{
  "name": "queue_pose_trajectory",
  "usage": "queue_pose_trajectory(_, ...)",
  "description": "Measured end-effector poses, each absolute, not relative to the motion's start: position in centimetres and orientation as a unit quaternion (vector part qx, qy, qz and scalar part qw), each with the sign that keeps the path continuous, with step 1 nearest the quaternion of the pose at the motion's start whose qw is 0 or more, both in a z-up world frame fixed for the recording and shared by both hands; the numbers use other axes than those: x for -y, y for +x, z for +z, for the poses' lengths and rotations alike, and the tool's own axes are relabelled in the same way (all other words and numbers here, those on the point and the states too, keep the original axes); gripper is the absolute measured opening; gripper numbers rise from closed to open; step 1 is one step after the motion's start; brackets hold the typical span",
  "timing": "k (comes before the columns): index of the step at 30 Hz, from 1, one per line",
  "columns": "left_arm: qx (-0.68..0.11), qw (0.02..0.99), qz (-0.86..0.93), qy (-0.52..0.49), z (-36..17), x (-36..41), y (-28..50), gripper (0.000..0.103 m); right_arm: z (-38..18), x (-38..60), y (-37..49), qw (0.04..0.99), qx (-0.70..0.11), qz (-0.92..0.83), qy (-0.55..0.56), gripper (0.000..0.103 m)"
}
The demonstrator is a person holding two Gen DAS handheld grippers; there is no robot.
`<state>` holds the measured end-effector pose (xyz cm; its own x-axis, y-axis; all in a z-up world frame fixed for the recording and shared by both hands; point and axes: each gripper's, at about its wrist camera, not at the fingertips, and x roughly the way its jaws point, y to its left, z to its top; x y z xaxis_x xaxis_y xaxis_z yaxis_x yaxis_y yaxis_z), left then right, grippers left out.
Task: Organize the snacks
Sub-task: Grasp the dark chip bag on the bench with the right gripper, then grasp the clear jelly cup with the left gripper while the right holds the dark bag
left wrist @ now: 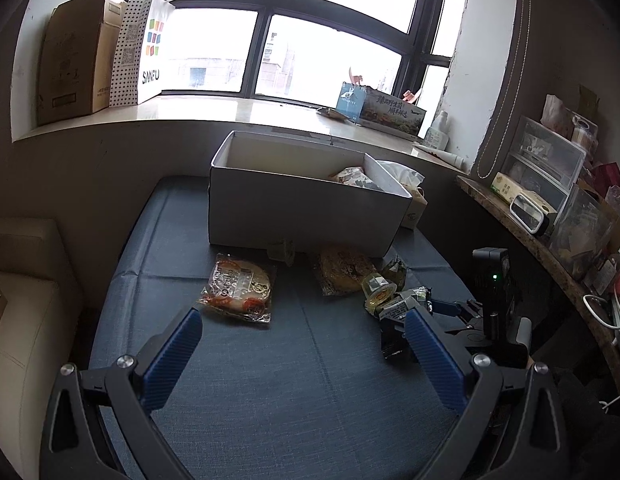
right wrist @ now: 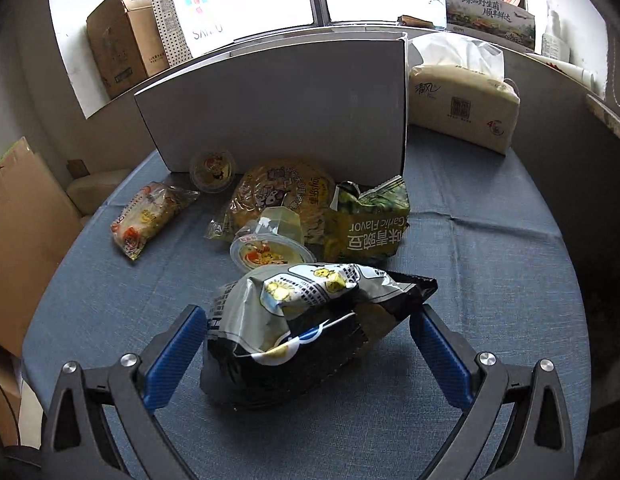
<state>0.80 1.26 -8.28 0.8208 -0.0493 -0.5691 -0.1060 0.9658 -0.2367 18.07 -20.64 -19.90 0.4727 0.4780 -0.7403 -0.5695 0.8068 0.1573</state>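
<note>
The right claw [right wrist: 306, 340] stands wide, its blue fingers [right wrist: 172, 360] flanking the black-and-silver snack bag [right wrist: 310, 328] on the counter [right wrist: 489, 280] without pressing it. The left claw [left wrist: 304, 354] gapes wide over bare cloth, the white box [left wrist: 306, 212] well ahead of it.

black-and-silver snack bag [right wrist: 310, 320], blue tablecloth [right wrist: 489, 260], white box [right wrist: 278, 112].

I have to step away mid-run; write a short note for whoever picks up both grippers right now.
Left gripper: open, empty, over the blue cloth.
Right gripper: open, black-and-silver snack bag between its fingers, not yet gripped.
Done: one packet lies in the white box.
Left on the cloth: that bag, garlic pea bag, two jelly cups, yellow round packet, red-and-yellow packet.
</note>
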Motion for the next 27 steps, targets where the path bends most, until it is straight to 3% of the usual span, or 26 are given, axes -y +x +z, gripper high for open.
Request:
queue_pose_trajectory(3, -0.302, 0.944, 0.018, -0.131, -8.5, -1.4, 0.8, 0.103, -19.9, 20.9, 17.3, 0.856, -0.407, 0.316, -0.053, 0.071)
queue_pose_trajectory(6, -0.305, 0.943, 0.021, -0.134, -8.7, -1.6, 0.9, 0.103, -19.3, 21.4, 16.4, 0.856, -0.400, 0.325, -0.048, 0.067)
queue_pose_trajectory(16, -0.313, 0.940, 0.026, -0.135, -9.2, -1.5, 1.3, 0.103, -13.6, 25.0, 13.7, 0.882, -0.315, 0.350, 0.007, 0.065)
queue_pose_trajectory(27, -0.374, 0.922, -0.026, -0.092, -11.9, 1.4, 6.3, 0.103, -11.5, 27.4, 12.7, 0.885, -0.293, 0.358, 0.059, 0.065)
